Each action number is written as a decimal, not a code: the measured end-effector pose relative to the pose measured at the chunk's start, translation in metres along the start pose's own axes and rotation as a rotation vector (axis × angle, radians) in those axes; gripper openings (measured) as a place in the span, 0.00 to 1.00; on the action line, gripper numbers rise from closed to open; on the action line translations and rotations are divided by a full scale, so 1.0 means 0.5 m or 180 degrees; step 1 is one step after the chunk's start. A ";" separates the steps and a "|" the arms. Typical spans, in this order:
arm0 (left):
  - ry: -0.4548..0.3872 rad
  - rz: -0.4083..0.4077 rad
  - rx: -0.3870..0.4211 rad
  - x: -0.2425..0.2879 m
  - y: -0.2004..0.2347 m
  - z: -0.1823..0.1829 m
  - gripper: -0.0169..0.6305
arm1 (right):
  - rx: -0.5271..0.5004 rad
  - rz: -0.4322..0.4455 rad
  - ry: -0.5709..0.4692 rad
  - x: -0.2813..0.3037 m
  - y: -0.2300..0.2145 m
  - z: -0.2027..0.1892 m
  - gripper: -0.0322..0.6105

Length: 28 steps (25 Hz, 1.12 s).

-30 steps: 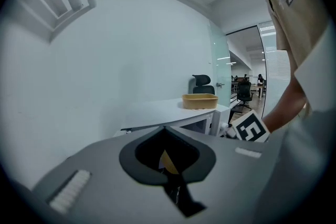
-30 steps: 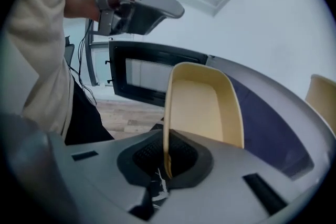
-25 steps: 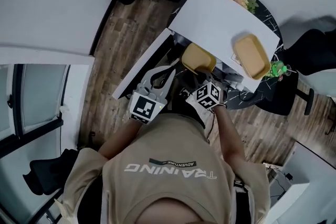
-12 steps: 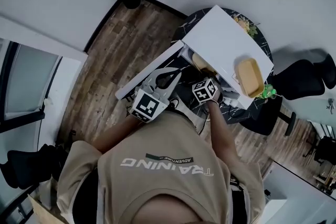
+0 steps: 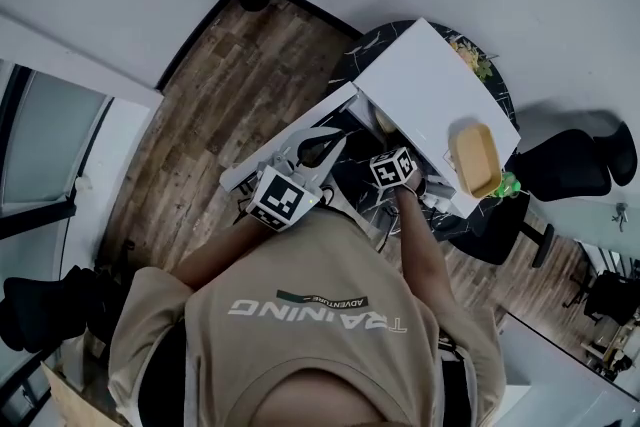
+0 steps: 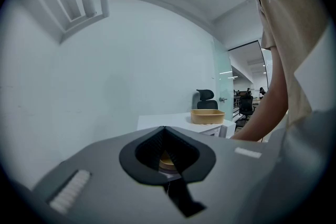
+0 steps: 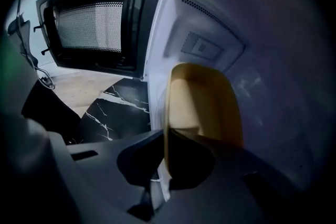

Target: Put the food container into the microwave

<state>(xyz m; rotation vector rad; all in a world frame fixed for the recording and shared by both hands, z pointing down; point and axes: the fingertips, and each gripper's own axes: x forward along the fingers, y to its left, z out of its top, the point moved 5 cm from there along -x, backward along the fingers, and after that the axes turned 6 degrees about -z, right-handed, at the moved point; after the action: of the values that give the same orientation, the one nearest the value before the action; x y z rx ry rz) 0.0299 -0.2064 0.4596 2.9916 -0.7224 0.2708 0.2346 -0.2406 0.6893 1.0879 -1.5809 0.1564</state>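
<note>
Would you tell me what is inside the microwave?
The tan food container, clamped by the right gripper, is partly inside; whatever lies beneath or behind it is hidden.

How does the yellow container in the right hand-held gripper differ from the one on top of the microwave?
The held container is clamped by its rim in the right hand-held gripper; the top container lies free. The held container is inside the open microwave; the top container rests on its roof. Both are yellow and shallow.

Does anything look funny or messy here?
Nothing looks spilled or broken. One odd thing: a spare container sits on top of the microwave, close to its edge, while the right tool holds the container at the open cavity.
</note>
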 end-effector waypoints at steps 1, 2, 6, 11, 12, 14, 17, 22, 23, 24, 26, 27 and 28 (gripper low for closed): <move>0.0000 -0.0004 -0.0002 0.002 0.002 0.000 0.01 | 0.0002 0.0000 0.0013 0.003 -0.001 -0.001 0.07; 0.0000 -0.0008 -0.0005 0.004 0.003 0.001 0.01 | -0.0005 -0.0009 0.0018 0.005 -0.004 -0.001 0.07; -0.0001 -0.0013 -0.0024 0.010 0.008 0.002 0.01 | -0.0081 -0.0046 0.0061 0.015 -0.011 0.005 0.07; 0.0008 -0.0039 0.0016 0.018 0.006 0.007 0.01 | -0.0145 -0.0097 0.0078 0.023 -0.021 0.014 0.07; 0.0007 -0.0041 0.0029 0.019 0.006 0.008 0.01 | -0.0164 -0.0134 0.0071 0.025 -0.024 0.015 0.07; 0.0003 -0.0048 0.0050 0.020 0.006 0.011 0.01 | -0.0196 -0.0209 0.0041 0.025 -0.026 0.017 0.07; -0.0006 -0.0078 0.0056 0.022 0.007 0.013 0.01 | -0.0214 -0.0275 -0.0010 0.017 -0.019 0.020 0.07; -0.0018 -0.0214 0.0053 0.039 0.001 0.015 0.01 | -0.0343 -0.0577 -0.0214 -0.012 -0.013 0.017 0.07; -0.0017 -0.0249 0.0062 0.042 -0.003 0.015 0.01 | -0.0376 -0.0634 -0.0238 -0.018 -0.011 0.012 0.07; -0.0016 -0.0284 0.0070 0.044 -0.008 0.015 0.01 | -0.0372 -0.0661 -0.0239 -0.023 -0.008 0.003 0.07; -0.0013 -0.0344 0.0083 0.046 -0.016 0.014 0.01 | -0.0288 -0.0667 -0.0205 -0.033 -0.001 -0.015 0.07; -0.0012 -0.0370 0.0089 0.047 -0.018 0.014 0.01 | -0.0239 -0.0684 -0.0194 -0.039 0.000 -0.022 0.07; -0.0013 -0.0394 0.0096 0.048 -0.019 0.014 0.01 | -0.0201 -0.0721 -0.0194 -0.046 0.000 -0.027 0.07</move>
<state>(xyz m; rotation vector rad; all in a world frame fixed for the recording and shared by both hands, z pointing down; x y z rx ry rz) 0.0566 -0.2095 0.4569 3.0504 -0.5355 0.2717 0.2422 -0.2194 0.6749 1.2221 -1.4936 -0.0791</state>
